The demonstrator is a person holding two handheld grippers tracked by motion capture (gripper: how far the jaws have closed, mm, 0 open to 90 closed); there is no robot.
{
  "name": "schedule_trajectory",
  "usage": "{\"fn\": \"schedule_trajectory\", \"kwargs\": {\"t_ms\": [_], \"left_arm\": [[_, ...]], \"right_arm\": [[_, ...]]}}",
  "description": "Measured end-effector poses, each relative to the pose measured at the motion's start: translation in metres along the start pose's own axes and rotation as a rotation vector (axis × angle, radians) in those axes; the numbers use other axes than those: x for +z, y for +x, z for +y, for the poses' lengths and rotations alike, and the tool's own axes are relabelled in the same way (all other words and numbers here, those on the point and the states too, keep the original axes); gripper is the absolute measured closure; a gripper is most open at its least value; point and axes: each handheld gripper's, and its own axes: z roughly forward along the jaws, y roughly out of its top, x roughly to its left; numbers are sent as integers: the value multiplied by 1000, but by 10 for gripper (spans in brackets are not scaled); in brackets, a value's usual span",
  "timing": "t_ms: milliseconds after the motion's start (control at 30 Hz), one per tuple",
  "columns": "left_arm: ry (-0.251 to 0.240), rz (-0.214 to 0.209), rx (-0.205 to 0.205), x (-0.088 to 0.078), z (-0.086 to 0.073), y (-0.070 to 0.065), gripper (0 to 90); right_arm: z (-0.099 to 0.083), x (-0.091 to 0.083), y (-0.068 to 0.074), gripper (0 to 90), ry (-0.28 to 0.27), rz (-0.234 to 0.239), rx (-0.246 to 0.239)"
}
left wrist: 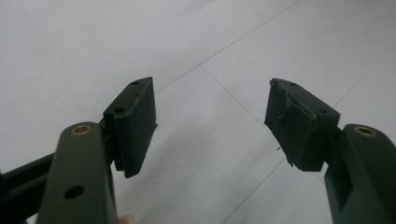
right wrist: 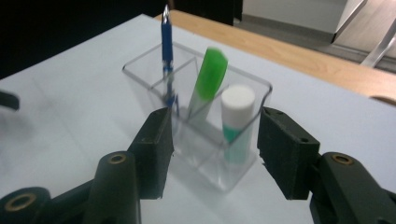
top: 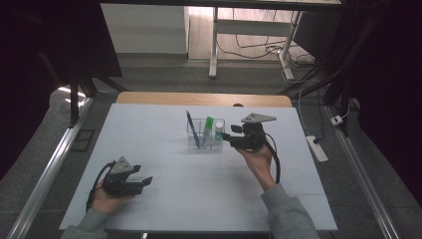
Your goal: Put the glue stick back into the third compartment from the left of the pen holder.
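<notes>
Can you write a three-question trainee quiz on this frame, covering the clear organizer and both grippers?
1. True or false: the left gripper holds the blue pen.
2. Which item stands in the clear organizer compartment nearest the right gripper? A) blue pen B) green marker C) white-capped glue stick
3. How do the right gripper's jaws stand relative to the organizer?

Key
1. False: its jaws are open and empty over the bare table.
2. C.
3. Open, one on each side of the organizer's near end; no pad presses on it.
</notes>
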Motion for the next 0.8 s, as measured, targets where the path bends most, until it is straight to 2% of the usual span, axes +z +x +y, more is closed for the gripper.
{"fn": "schedule_trajectory", "kwargs": {"t_ms": [533, 800], "left_arm": [[-2, -1, 0, 0, 1, -1, 334], [-3, -2, 1, 0, 1, -1, 333]], "right_arm": [[-44, -38, -4, 432, 86, 11, -1], [-73, -63, -5, 427, 101, 12, -2]]}}
